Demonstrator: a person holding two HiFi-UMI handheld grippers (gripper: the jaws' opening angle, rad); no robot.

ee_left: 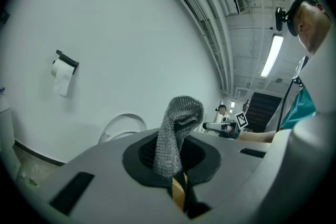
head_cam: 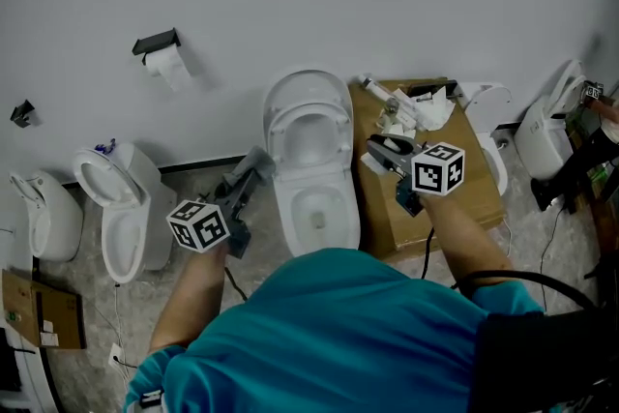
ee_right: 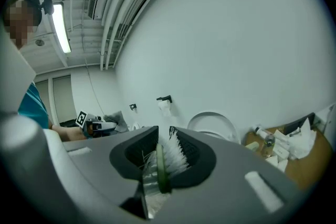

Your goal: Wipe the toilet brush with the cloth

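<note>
**Head view.** The left gripper [head_cam: 245,183] and right gripper [head_cam: 385,153] were held either side of the open toilet [head_cam: 282,198], well apart; wiping was judged not yet begun.

**Left gripper view.** The jaws were pinched on the grey cloth [ee_left: 176,131], and a fold was left standing proud, presumably as the wiping surface.

**Right gripper view.** The jaws were clamped on the toilet brush [ee_right: 169,157], with its white bristles left exposed for the cloth.

Cloth [ee_left: 177,134] is showing as coarse grey knit, toilet brush [ee_right: 169,157] is showing stiff white plastic bristles on a clear glossy neck, toilet [head_cam: 309,92] is reading as smooth glossy white ceramic, box [head_cam: 474,193] as matt brown cardboard.
</note>
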